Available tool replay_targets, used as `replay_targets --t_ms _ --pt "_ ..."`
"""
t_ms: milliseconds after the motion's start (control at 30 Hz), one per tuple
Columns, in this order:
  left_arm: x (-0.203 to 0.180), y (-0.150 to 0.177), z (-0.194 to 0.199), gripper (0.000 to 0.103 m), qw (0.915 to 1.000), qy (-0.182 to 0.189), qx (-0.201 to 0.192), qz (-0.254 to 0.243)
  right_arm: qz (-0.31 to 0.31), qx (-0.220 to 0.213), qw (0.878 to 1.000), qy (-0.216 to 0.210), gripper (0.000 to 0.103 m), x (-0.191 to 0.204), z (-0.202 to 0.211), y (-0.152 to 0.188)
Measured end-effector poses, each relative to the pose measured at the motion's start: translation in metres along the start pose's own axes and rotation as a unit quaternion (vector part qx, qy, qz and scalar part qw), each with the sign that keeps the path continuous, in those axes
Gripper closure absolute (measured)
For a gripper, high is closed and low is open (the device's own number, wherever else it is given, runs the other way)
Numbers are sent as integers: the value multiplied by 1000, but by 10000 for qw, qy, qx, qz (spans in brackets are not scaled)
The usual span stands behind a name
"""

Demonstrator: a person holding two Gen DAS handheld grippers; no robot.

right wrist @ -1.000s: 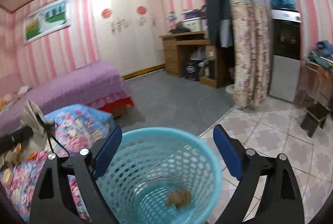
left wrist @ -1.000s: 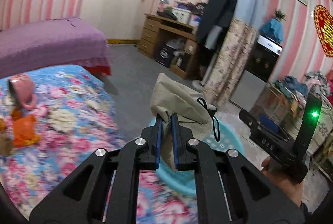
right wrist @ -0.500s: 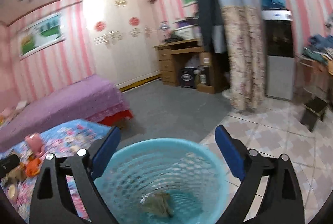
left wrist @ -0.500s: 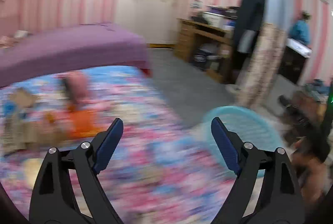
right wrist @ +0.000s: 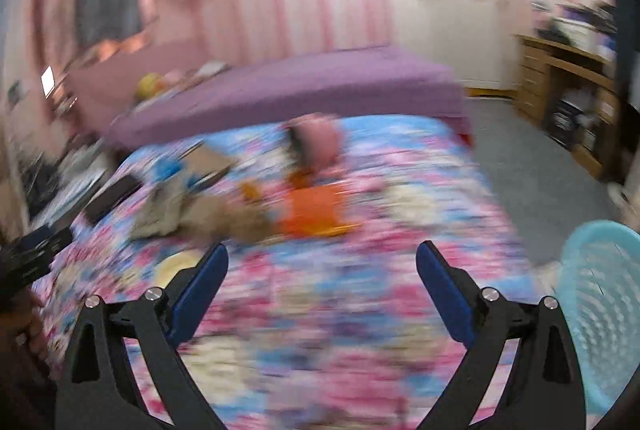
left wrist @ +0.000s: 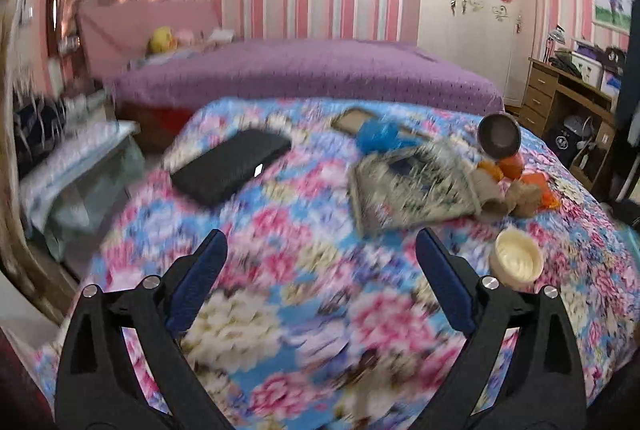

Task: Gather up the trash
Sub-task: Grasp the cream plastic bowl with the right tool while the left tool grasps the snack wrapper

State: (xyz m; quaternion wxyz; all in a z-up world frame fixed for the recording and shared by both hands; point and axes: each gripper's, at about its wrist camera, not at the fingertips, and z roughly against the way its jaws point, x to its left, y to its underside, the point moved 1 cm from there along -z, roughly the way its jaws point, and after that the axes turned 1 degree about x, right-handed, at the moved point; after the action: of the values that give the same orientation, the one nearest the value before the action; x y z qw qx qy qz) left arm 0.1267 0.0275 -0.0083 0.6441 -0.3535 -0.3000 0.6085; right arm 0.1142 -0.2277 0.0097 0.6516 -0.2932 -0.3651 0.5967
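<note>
My left gripper [left wrist: 320, 262] is open and empty above the floral bedspread [left wrist: 280, 294]. Ahead of it lie a crumpled printed paper [left wrist: 412, 186], a blue wad [left wrist: 380, 136], brown and orange scraps [left wrist: 520, 190], a tipped pink cup [left wrist: 500, 140] and a small cream tub [left wrist: 516, 264]. My right gripper [right wrist: 322, 266] is open and empty over the same bedspread, blurred. The orange scrap [right wrist: 316, 210] and the pink cup [right wrist: 316, 142] lie ahead of it. The light blue mesh basket [right wrist: 600, 310] stands at its right edge.
A black flat case [left wrist: 232, 166] lies on the bedspread at the left. A purple bed [left wrist: 312, 74] stands behind. A wooden desk [left wrist: 572, 102] is at the right. Grey floor [right wrist: 532, 166] lies between the bed and the desk.
My left gripper let go of the beige bag, which dropped into the basket, and opened. Both grippers have swung left from the basket to face the bedspread.
</note>
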Motion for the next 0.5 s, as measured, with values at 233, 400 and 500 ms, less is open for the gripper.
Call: replay_targets --t_ms 233,400,500 --pt "1 20 -5 11 9993 316 169 -118 470 679 9965 -154 10 79 -53 12" --pt "-2 24 -12 11 9985 367 348 -210 608 1105 9920 10 10 88 -74 18" --pt "-5 26 -18 11 9978 403 463 -249 648 1394 9881 -4 17 87 -85 20"
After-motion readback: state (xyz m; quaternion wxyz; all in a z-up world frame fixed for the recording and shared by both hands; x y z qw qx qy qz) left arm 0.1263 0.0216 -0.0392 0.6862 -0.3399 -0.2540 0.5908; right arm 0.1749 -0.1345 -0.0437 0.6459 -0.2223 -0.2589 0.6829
